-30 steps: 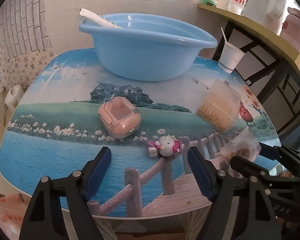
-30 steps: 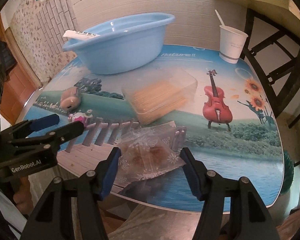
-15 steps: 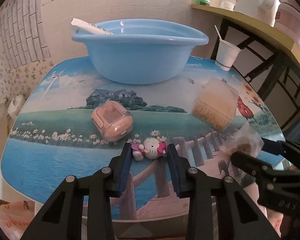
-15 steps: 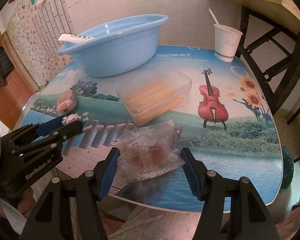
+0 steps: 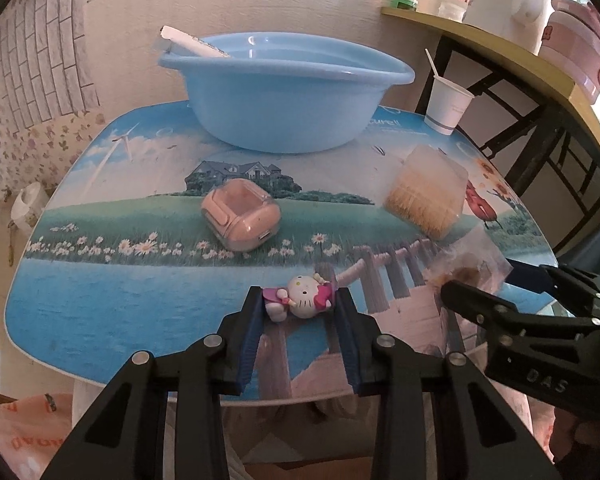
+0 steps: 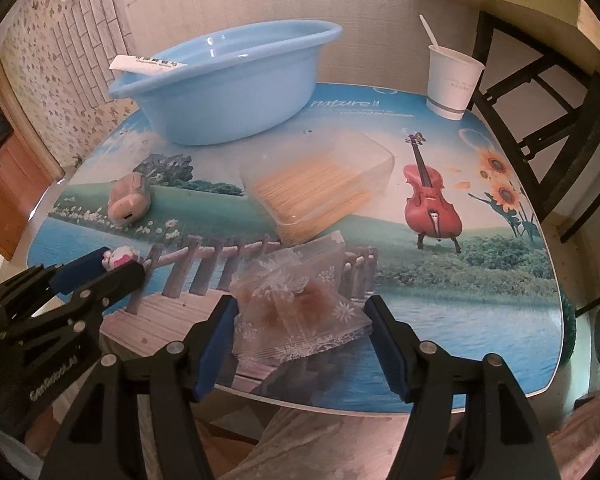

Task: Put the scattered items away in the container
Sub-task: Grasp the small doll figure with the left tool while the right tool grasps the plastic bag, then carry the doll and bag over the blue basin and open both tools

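Note:
My left gripper is shut on a small Hello Kitty figure and holds it just above the table's front edge; it also shows in the right wrist view. My right gripper is open, its fingers on either side of a clear snack packet on the table. The blue basin stands at the back with a white tube leaning on its rim. A pink earbud case and a clear box of toothpicks lie mid-table.
A paper cup with a stick stands at the back right of the picture-printed table. A dark chair frame and a yellow shelf with containers are to the right. A wall runs behind the basin.
My left gripper went from wide open to shut on the Hello Kitty figure and lifted it slightly toward me. My right gripper stays open around the snack packet.

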`<state>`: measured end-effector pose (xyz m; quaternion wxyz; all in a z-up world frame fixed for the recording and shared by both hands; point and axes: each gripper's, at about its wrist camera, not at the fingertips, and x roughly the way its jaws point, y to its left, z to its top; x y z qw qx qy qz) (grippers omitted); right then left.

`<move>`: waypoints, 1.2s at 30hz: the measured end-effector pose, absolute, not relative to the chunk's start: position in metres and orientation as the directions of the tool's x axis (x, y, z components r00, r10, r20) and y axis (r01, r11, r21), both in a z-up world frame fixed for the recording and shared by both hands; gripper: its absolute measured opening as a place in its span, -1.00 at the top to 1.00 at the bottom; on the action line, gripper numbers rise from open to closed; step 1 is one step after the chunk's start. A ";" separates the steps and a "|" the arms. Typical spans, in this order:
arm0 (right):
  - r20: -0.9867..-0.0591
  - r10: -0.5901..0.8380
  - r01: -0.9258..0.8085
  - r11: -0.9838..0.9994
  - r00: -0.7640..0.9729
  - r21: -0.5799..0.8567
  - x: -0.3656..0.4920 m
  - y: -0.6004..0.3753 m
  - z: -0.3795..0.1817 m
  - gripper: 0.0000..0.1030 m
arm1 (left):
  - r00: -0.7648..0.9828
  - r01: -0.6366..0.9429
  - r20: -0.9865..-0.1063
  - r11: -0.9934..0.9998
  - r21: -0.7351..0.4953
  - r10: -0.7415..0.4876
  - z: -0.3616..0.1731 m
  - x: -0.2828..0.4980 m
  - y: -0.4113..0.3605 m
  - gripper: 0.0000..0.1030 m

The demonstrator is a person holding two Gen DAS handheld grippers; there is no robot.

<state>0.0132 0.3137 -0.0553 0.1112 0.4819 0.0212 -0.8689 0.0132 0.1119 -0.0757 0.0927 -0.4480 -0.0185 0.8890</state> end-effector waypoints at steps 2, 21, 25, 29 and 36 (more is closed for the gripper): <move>-0.843 -0.160 0.209 -0.976 -0.513 0.059 0.014 0.312 -0.055 -0.20 | -0.582 -0.149 -0.792 -0.982 -0.118 0.183 -0.075 0.015 0.110 0.35; -0.818 -0.101 0.158 -0.987 -0.566 0.013 0.032 0.302 -0.017 -0.16 | -0.643 -0.179 -0.733 -0.974 -0.140 0.224 -0.041 0.041 0.091 0.35; -0.798 -0.109 0.149 -0.989 -0.592 0.025 0.034 0.300 0.000 -0.16 | -0.666 -0.178 -0.712 -0.974 -0.139 0.223 -0.030 0.043 0.084 0.35; -0.776 -0.118 0.147 -0.989 -0.620 0.032 0.032 0.297 0.017 -0.15 | -0.696 -0.173 -0.687 -0.977 -0.124 0.211 -0.017 0.043 0.078 0.35; -0.733 -0.137 0.167 -0.985 -0.666 0.032 0.023 0.287 0.046 -0.15 | -0.748 -0.154 -0.637 -0.983 -0.104 0.185 0.004 0.035 0.067 0.35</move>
